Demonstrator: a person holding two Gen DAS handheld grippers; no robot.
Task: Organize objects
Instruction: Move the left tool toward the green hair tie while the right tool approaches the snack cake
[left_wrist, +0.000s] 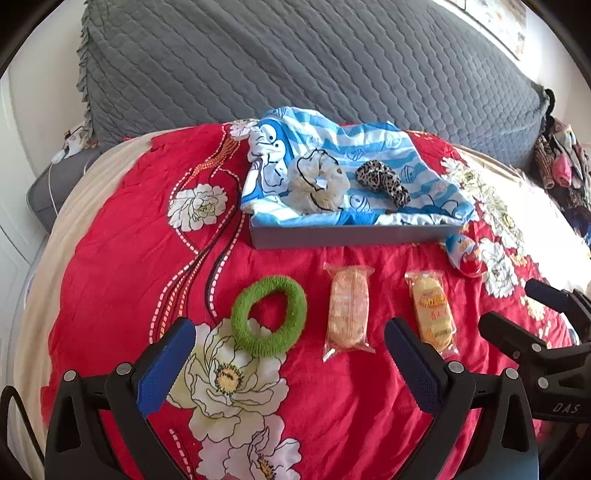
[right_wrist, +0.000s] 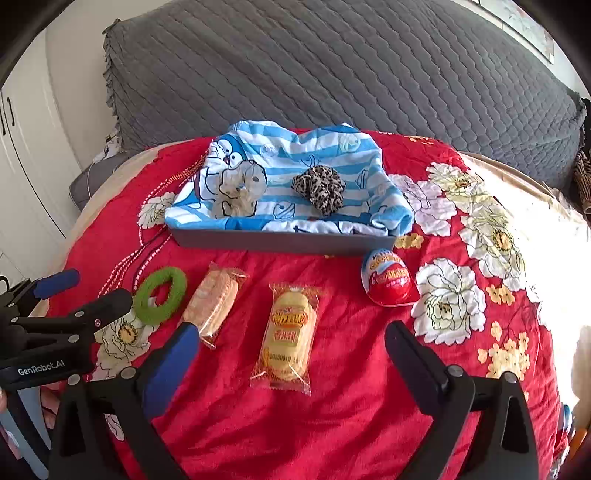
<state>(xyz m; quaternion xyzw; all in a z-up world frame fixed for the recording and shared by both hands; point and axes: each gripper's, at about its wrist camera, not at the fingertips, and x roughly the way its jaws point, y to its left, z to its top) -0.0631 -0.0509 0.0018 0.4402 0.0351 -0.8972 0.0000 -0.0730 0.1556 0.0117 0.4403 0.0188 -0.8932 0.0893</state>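
Observation:
A grey tray (right_wrist: 280, 242) lined with a blue striped cartoon cloth (right_wrist: 295, 151) holds a cream scrunchie (right_wrist: 240, 192) and a leopard-print scrunchie (right_wrist: 321, 188). In front of it, on the red bedspread, lie a green scrunchie (left_wrist: 269, 315), a pink wafer pack (left_wrist: 349, 308), a yellow snack pack (right_wrist: 286, 336) and a red-and-white egg (right_wrist: 388, 282). My left gripper (left_wrist: 290, 332) hovers open just this side of the green scrunchie and the wafer pack. My right gripper (right_wrist: 291, 332) stands wide open over the yellow snack pack, with nothing gripped.
The red floral bedspread (right_wrist: 351, 406) covers the bed. A grey quilted cushion (right_wrist: 314, 66) rises behind the tray. White wardrobe doors (right_wrist: 22, 147) stand at the left, and a pile of clothes (left_wrist: 565, 162) at the far right. The two grippers are side by side, close together.

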